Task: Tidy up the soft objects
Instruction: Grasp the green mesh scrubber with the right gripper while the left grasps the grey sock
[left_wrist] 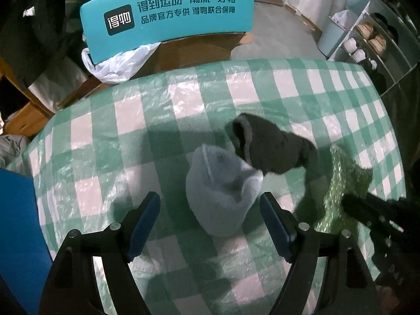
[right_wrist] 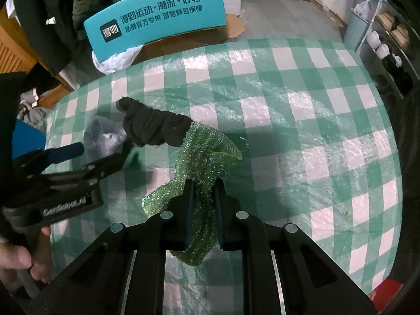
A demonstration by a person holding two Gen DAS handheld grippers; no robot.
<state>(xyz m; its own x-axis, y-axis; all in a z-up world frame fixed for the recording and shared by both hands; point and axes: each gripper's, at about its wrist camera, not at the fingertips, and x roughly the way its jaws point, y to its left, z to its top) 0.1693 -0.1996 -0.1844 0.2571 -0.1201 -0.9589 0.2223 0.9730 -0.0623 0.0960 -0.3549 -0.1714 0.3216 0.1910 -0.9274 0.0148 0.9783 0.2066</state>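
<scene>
Right tool [right_wrist: 204, 199] clamped on green sparkly cloth [right_wrist: 207, 155], cloth lifted off checkered table [right_wrist: 302, 120]; dark sock [right_wrist: 155, 128] draped over cloth's far end, touching grey sock [left_wrist: 223, 189]; left tool [left_wrist: 210, 218] spread wide, straddling grey sock on table

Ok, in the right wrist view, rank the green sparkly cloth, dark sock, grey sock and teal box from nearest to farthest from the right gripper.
1. Green sparkly cloth: clamped between the right gripper fingers.
2. Dark sock: ahead and left, touching the cloth's far end.
3. Grey sock: further left, beside the left gripper.
4. Teal box: off the table, at the back.
</scene>
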